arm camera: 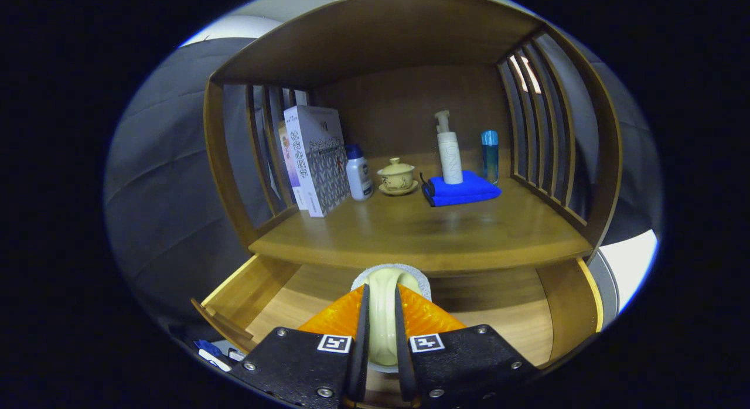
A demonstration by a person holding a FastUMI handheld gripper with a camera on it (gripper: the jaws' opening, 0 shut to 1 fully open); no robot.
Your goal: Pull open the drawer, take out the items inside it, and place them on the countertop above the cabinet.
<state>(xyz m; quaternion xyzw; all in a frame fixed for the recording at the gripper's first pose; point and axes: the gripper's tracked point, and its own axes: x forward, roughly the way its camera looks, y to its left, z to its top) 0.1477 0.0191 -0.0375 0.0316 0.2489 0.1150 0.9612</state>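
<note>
A: Gripper (pixel 382 315) clamped on a pale green roll (pixel 384 315), both fingers (pixel 328 321) pressing its sides; it's held over the open drawer (pixel 281 297), below the countertop (pixel 422 233) edge.

B: Judgement: raise it clear of that edge first, then set down on bare wood in front of the blue cloth (pixel 463 189), away from the lidded cup (pixel 397 176).

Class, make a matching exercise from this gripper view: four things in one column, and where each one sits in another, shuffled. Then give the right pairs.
Things
1. cream-coloured oval object with a grey rim
2. white pump bottle
3. small lidded beige teacup
4. white paperback books

Places
A. on the folded blue cloth
B. between the gripper fingers, over the open wooden drawer
C. against the slatted side wall
D. between a small white bottle and the cloth

Pairs: 1-B, 2-A, 3-D, 4-C
</note>
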